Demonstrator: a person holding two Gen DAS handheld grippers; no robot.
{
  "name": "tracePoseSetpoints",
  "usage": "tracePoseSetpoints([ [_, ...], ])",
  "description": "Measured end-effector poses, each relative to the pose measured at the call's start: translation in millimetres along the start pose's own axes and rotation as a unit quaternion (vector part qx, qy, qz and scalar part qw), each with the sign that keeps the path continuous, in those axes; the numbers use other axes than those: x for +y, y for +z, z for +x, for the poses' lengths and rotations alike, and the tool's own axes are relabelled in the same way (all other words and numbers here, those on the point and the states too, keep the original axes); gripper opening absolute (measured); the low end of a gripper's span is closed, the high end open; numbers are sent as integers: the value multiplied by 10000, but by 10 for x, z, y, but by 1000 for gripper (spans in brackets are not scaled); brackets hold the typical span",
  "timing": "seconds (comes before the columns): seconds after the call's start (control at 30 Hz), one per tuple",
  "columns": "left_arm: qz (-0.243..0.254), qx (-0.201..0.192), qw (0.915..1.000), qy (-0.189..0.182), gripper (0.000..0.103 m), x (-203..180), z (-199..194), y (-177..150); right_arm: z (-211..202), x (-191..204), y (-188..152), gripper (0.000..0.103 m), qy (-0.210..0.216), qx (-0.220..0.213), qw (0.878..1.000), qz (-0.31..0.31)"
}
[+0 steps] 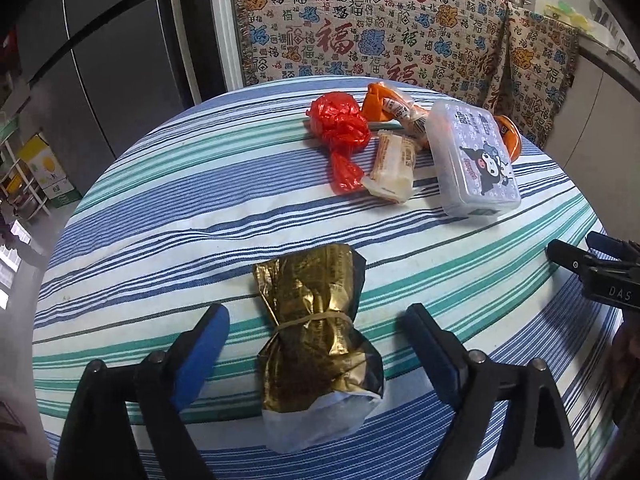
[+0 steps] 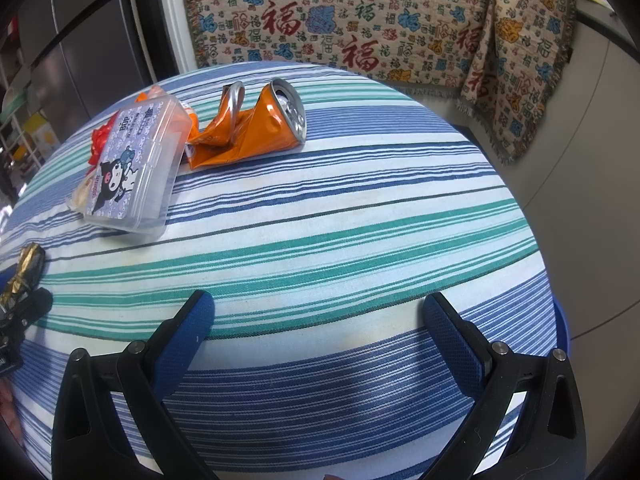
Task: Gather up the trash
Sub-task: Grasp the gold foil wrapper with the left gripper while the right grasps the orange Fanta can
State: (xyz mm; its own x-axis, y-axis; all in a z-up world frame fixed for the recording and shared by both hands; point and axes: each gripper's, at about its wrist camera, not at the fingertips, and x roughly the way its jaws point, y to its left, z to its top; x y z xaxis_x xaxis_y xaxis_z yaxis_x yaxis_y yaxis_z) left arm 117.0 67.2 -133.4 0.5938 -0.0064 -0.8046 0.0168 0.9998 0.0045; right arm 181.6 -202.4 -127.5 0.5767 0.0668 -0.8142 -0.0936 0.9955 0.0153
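Observation:
A crumpled gold foil bag (image 1: 316, 340), tied with a rubber band, lies on the striped tablecloth (image 1: 180, 208) between the open fingers of my left gripper (image 1: 316, 320), untouched. Farther back lie a red plastic bag (image 1: 340, 128), a pale wrapper (image 1: 392, 164), an orange packet (image 1: 380, 100) and a clear lidded box with a cartoon print (image 1: 472, 156). In the right wrist view my right gripper (image 2: 320, 312) is open and empty above the cloth. A crushed orange can (image 2: 252, 124) lies beyond it, next to the box (image 2: 132, 168). The gold bag (image 2: 24, 276) shows at the left edge.
A patterned blanket (image 1: 380, 28) hangs behind the round table. A grey refrigerator (image 1: 100, 60) stands at the left. My right gripper shows at the right edge of the left wrist view (image 1: 596, 272). A blue rim (image 2: 562, 332) shows under the table edge at the right.

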Motion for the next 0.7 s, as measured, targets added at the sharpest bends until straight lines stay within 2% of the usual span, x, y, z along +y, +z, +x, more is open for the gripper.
tracePoseSetpoints([
  [0.23,-55,98,9999,68,103,15,30,10,1,1,-1,103,-3,0,10000,7],
  [0.37,-36,108,9999,40,103,27,32,14,5,2,12,103,37,7,10000,-37],
  [0.47,-44,106,9999,26,103,34,31,13,36,-36,75,102,228,85,9995,-191],
  [0.57,-60,118,9999,25,103,36,27,8,21,-155,211,95,528,-3,9986,-32],
  [0.7,-17,148,9999,-5,103,33,12,-6,43,-247,527,91,1106,-165,9936,143],
])
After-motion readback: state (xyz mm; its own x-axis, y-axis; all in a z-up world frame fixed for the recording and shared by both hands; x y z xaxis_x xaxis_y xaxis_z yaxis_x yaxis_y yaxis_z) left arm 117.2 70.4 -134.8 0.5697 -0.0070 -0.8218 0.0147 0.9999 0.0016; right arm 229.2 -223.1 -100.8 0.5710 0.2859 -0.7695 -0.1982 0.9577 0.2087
